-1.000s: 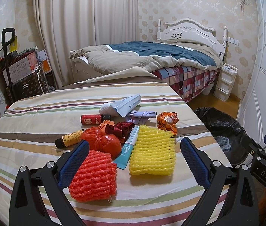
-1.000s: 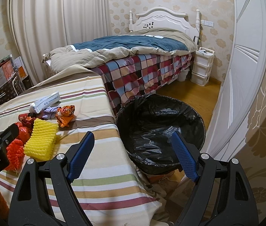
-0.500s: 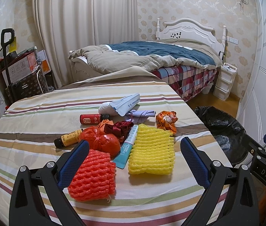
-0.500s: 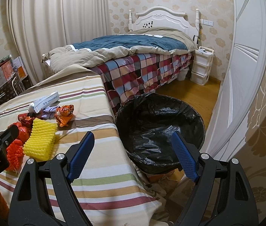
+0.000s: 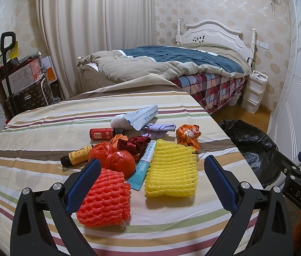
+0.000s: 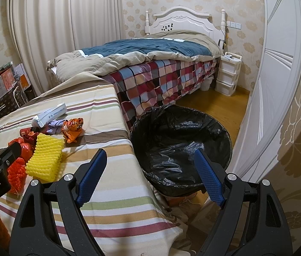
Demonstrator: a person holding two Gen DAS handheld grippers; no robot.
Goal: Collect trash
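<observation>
Left gripper [image 5: 150, 178] jaws wide, empty; orange foam net [image 5: 104, 198] against the left finger, yellow foam net [image 5: 171, 171] between the jaws, ahead. Closing could snag both nets, or drag the tube [image 5: 145, 165] wedged between. Right gripper [image 6: 149, 175] wide, empty; trash bin [image 6: 182, 149] beyond its jaws, off the table [image 6: 116, 170] edge, so a loosely pinched net may drop short.

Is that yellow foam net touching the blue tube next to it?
Touching. In the left wrist view, the yellow foam net presses along the right edge of the blue tube, overlapping it with no striped cloth showing between them.
</observation>
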